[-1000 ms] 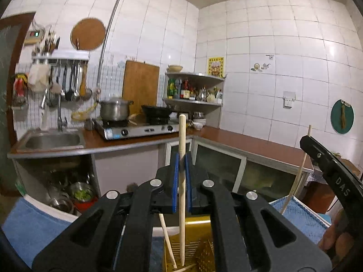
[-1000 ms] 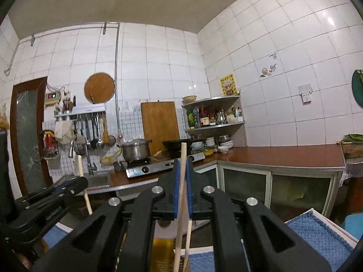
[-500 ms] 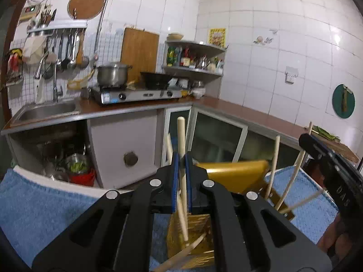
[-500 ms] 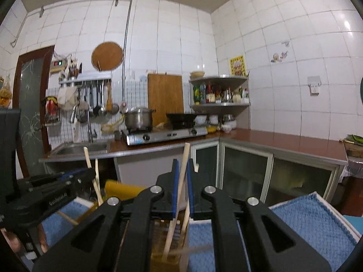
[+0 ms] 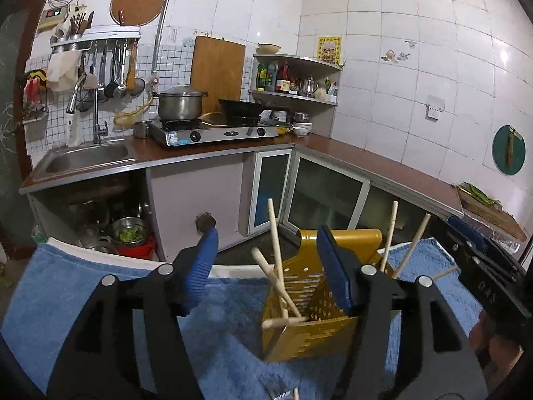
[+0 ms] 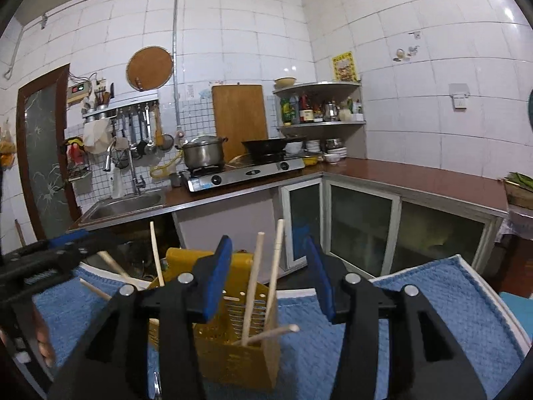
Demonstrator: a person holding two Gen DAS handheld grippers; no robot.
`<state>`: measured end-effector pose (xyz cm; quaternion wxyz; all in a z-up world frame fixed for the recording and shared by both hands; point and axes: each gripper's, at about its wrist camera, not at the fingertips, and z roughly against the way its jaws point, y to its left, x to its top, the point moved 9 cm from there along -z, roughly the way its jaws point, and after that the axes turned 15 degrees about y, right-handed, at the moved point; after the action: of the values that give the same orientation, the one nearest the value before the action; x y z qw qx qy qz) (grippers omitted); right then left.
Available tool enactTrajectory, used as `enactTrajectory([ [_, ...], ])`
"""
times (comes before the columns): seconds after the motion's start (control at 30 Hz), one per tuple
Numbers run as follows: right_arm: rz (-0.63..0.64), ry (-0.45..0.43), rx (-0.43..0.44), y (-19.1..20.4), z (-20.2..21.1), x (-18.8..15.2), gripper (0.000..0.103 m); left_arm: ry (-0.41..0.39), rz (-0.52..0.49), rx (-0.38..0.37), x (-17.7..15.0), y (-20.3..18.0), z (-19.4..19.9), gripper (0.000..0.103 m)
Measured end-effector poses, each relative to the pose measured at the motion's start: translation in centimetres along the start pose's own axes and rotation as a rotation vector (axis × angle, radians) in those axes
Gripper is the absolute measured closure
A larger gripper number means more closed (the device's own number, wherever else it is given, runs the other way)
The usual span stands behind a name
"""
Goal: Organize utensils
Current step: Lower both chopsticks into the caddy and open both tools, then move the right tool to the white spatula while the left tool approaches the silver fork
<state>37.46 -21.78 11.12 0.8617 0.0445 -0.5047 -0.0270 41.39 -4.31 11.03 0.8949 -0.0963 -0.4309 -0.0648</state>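
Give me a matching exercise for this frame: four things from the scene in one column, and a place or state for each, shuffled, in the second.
Column 1
1. yellow holder
2. chopsticks
3. steel pot
4. left gripper

Column 2
A. on the gas stove
B. jaws apart, nothing between the pads
C. standing on the blue towel
D. leaning inside the holder

Pairs: 1-C, 2-D, 3-A, 4-B
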Motion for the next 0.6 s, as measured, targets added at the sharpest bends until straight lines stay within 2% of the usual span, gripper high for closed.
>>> enactTrajectory([
  [0.07,-0.005,0.012,-0.007,-0.3,0.9,0.0,0.056,0.001,0.0,0.02,-0.2,0.7,1.3,0.033],
  [0.13,-0.006,0.021,-0.012,-0.6,1.8,-0.3,0.051,0.006,0.004,0.03,-0.6,1.3,2.4,0.021],
  [0.23,0.002,0.023,-0.025,-0.7,3.5,-1.0,0.043,0.022,0.007,0.047,-1.9,2.3,3.9,0.011],
  [0.3,0.001,0.029,-0.026,-0.8,4.5,-1.8,0.035,0.032,0.008,0.065,-3.3,3.0,4.6,0.008],
  [0.4,-0.005,0.054,-0.023,-0.8,5.3,-3.5,0.028,0.061,0.009,0.089,-5.4,3.9,5.0,0.005],
  [0.6,0.008,0.129,-0.029,0.0,5.1,-8.3,0.02,0.143,0.064,0.093,-9.8,5.7,4.1,0.005],
])
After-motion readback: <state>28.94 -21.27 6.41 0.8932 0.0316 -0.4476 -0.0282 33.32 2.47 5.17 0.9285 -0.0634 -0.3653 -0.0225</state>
